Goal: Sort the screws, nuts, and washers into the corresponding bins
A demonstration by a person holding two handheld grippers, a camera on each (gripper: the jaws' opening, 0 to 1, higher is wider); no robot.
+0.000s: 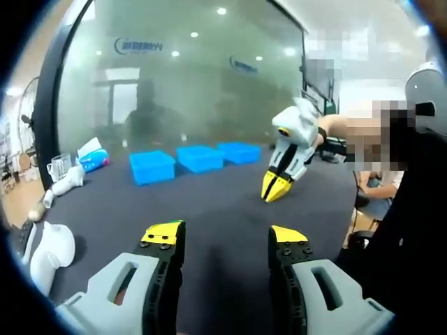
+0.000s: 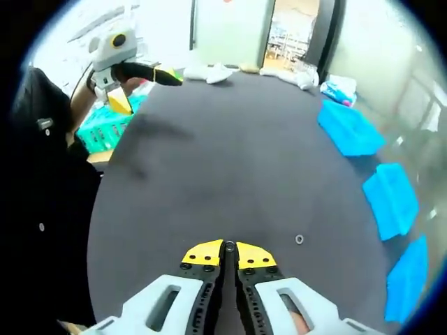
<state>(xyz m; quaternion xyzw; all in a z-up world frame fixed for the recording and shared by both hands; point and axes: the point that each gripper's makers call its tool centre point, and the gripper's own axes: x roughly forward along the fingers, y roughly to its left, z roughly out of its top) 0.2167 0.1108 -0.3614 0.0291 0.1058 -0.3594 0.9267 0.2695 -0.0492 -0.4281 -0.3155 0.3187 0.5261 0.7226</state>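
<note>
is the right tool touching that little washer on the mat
Apart. In the right gripper view the right tool has its jaws closed together, and the washer lies off to one side with bare dark mat between them.

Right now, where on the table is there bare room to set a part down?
The dark mat is bare between the washer and the far clutter. Crowded along the blue bins.
</note>
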